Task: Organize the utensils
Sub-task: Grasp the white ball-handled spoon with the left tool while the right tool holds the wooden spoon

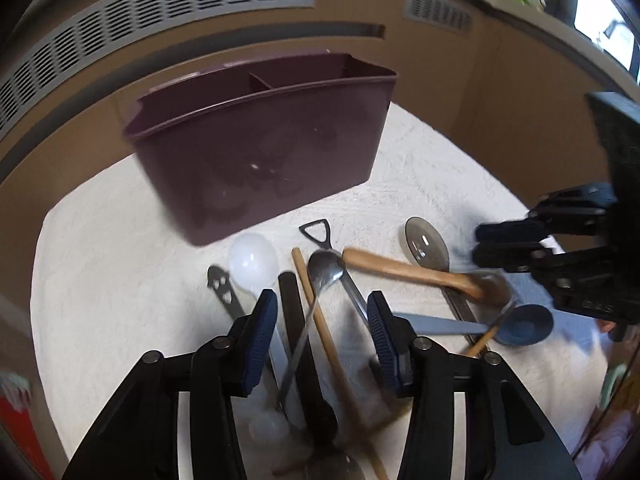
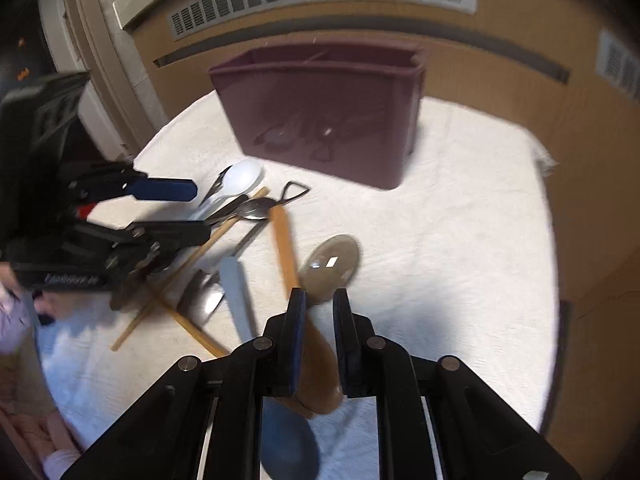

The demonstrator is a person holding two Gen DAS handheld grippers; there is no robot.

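A dark purple utensil caddy [image 1: 260,140] with dividers stands on a white cloth; it also shows in the right wrist view [image 2: 328,112]. A pile of utensils lies in front of it: a white plastic spoon [image 1: 252,260], a metal spoon [image 1: 324,268], a wooden spatula [image 1: 412,272], a blue-grey ladle [image 1: 520,324] and a large metal spoon [image 1: 424,244]. My left gripper [image 1: 322,320] is open over the pile. My right gripper [image 2: 318,308] is shut on the wooden spatula [image 2: 286,248], near its broad end.
The white cloth [image 2: 460,240] covers the table. A brown cabinet front with vent grilles [image 1: 160,20] runs behind the caddy. A wooden chopstick [image 1: 320,320] and a bottle opener [image 1: 316,232] lie in the pile.
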